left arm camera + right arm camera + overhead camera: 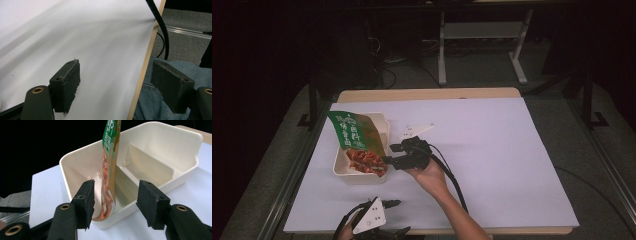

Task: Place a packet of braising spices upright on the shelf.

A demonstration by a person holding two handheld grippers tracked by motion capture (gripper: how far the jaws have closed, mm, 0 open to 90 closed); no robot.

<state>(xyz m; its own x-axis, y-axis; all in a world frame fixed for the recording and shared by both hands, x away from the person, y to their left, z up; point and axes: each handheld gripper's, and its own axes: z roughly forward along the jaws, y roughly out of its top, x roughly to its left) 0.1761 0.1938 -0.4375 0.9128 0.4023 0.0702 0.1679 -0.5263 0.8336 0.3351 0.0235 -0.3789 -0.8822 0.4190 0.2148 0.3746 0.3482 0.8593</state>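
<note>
The right gripper (113,200) gapes open, the snack packet (108,170) between its jaws, leaning in the cream tray (160,142). The left gripper (115,87) hangs open over the desk (75,30) edge.

Each claw (115,205) has two black jaws faced with worn, rough-edged pads (71,83) and brass-ringed pivot holes. A grey three-cornered plate (371,217) tops the left claw (394,203); black cable (454,182) trails. The person wears blue jeans (150,105).

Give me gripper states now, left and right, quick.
Left gripper: open, holding nothing, at the table's near edge.
Right gripper: open, jaws on either side of the snack packet standing in the cream tray; not clamped.
</note>
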